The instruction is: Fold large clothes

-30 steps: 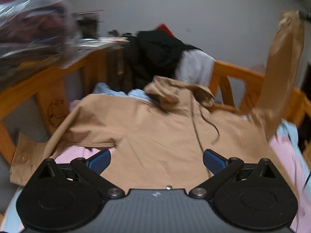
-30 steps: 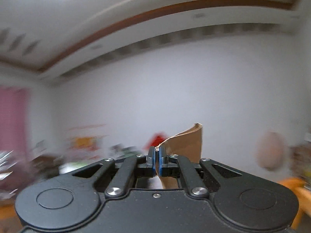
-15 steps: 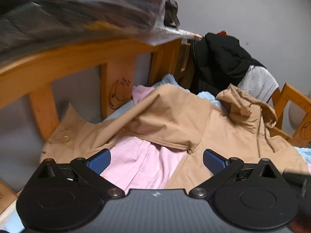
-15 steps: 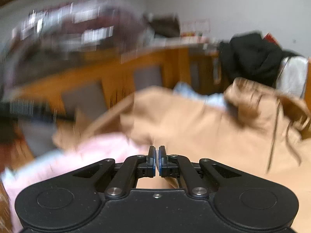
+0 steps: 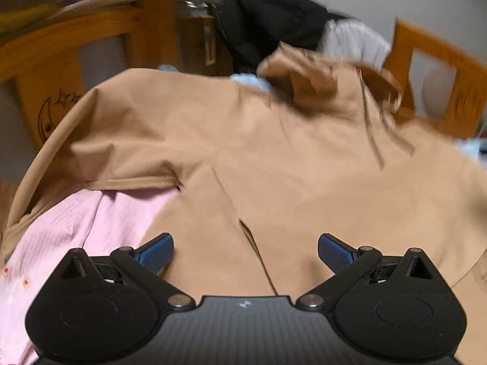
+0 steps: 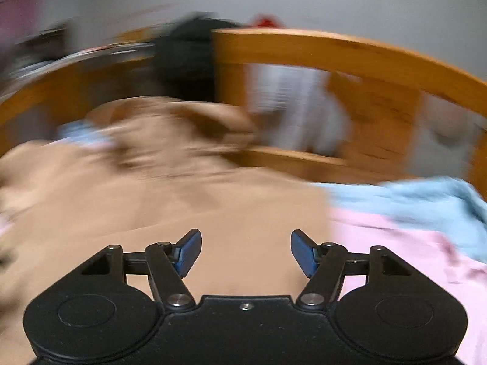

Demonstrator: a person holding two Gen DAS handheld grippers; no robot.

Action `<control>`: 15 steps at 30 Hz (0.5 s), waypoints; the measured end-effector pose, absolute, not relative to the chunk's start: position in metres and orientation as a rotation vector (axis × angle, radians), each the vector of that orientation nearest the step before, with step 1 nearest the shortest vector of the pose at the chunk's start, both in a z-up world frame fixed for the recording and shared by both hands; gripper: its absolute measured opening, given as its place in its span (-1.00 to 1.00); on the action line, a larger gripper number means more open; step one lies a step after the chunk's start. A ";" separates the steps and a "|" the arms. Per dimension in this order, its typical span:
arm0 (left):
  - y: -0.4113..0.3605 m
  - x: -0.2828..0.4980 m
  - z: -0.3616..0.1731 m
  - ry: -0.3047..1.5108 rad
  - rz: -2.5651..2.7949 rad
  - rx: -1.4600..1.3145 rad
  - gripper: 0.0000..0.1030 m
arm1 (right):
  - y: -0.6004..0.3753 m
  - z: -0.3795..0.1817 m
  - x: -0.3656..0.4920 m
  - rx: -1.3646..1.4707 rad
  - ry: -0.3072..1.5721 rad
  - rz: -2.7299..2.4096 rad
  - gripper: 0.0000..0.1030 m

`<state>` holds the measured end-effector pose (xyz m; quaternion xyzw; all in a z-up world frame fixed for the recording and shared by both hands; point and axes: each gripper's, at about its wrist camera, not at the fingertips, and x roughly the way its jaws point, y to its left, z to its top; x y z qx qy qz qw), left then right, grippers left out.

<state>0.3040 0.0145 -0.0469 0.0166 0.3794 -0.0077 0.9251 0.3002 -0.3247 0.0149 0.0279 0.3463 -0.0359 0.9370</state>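
My big tan hooded cotton jacket (image 5: pixel 274 158) lies spread front-up on the pink-sheeted wooden bed (image 6: pixel 411 261); one side is laid down, so I judge the left sleeve comes next. My right gripper (image 6: pixel 246 252) has just been opening its jaws, nothing between them; my left gripper (image 5: pixel 246 252) stands wide, empty.

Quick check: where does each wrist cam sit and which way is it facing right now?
Left wrist: on the left gripper, angled down over the tan jacket on pink bedding, wooden bed rail behind; open blue fingers show.
Right wrist: on the right gripper, angled down at the jacket's right edge, blurred; jaws just opened, nothing between.
Shared: jacket, rail, black clothes.
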 end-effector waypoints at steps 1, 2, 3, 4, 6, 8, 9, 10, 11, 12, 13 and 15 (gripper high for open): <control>0.010 0.305 -0.051 0.784 -0.011 0.058 0.99 | -0.349 0.006 0.312 0.112 0.728 -0.122 0.32; 0.005 0.305 -0.055 0.789 -0.009 0.085 0.99 | -0.369 -0.005 0.322 0.182 0.749 -0.157 0.32; 0.001 0.305 -0.058 0.793 -0.008 0.111 0.99 | -0.387 -0.016 0.330 0.266 0.779 -0.167 0.28; -0.003 0.304 -0.061 0.795 -0.005 0.135 0.99 | -0.401 -0.026 0.338 0.352 0.813 -0.160 0.24; -0.006 0.303 -0.063 0.790 -0.006 0.154 0.99 | -0.416 -0.042 0.345 0.496 0.852 -0.106 -0.65; -0.009 0.304 -0.065 0.787 -0.008 0.148 0.99 | -0.410 -0.041 0.349 0.449 0.864 -0.121 -0.96; -0.010 0.304 -0.065 0.785 -0.013 0.143 0.99 | -0.401 -0.033 0.346 0.363 0.843 -0.114 -0.98; -0.011 0.305 -0.064 0.783 -0.019 0.141 0.99 | -0.394 -0.021 0.342 0.268 0.813 -0.109 -0.99; -0.015 0.306 -0.065 0.784 -0.024 0.143 0.99 | -0.390 -0.011 0.338 0.213 0.776 -0.110 -1.00; -0.019 0.310 -0.067 0.789 -0.027 0.151 0.99 | -0.391 -0.006 0.337 0.189 0.752 -0.119 -1.00; -0.025 0.312 -0.070 0.795 -0.025 0.164 0.99 | -0.390 -0.003 0.337 0.150 0.742 -0.128 -1.00; -0.033 0.316 -0.074 0.788 -0.014 0.188 1.00 | -0.393 -0.016 0.344 0.105 0.782 -0.161 -1.00</control>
